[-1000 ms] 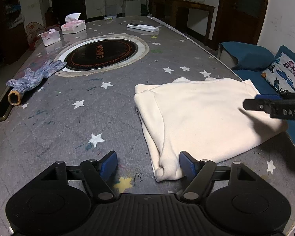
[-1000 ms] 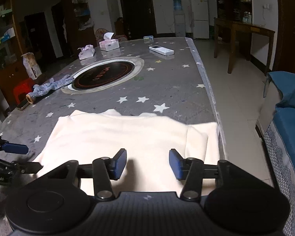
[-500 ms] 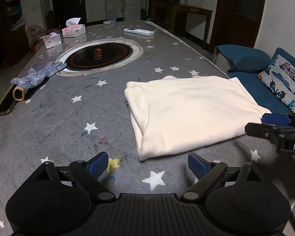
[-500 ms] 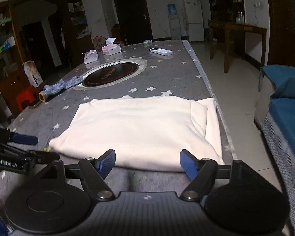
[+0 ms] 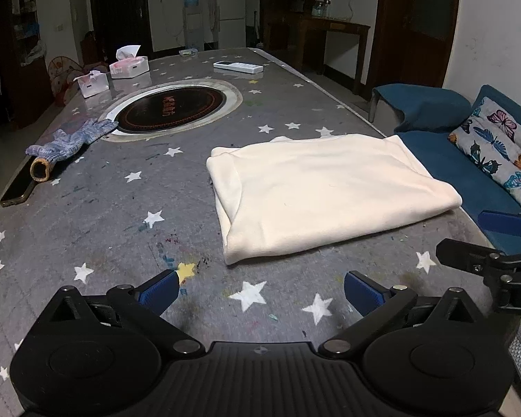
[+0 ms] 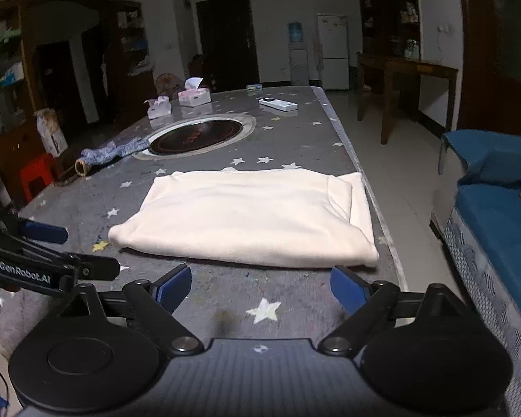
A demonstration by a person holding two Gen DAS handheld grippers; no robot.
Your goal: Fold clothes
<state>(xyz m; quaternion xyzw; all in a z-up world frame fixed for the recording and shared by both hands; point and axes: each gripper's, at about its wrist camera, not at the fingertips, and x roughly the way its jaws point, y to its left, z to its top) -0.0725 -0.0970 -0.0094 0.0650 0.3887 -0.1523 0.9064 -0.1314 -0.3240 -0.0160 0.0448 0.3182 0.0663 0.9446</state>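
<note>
The left claw (image 5: pixel 260 290) has its jaws wide apart and they are opening; nothing is between them, only bare tabletop (image 5: pixel 104 215) with white stars. The right claw (image 6: pixel 260 286) is also opening, with wide jaws and nothing between them.

The cloth (image 5: pixel 326 191) is cream coloured and folded into a flat rectangle. It lies on the tabletop just beyond both claws and touches neither of them. In the left wrist view it is ahead and a little to the right of the left claw, with its near corner close to the middle of the gap between the fingers. In the right wrist view the cloth (image 6: pixel 253 219) lies straight ahead, and its near edge runs just past the blue fingertips (image 6: pixel 175 285). Its right side is close to the tabletop edge.

In the left wrist view the right claw shows at the right border, beside the cloth. Farther away on the tabletop are a round black hotplate (image 5: pixel 170 109), a blue-grey glove (image 5: pixel 73 139), a phone (image 5: pixel 17 191) near the left edge, two tissue boxes (image 5: pixel 128 66) and a white remote (image 5: pixel 238 66). A blue sofa (image 5: pixel 469 160) with a butterfly cushion (image 5: pixel 503 149) stands to the right of the tabletop. Nothing stands between the claws and the cloth.
</note>
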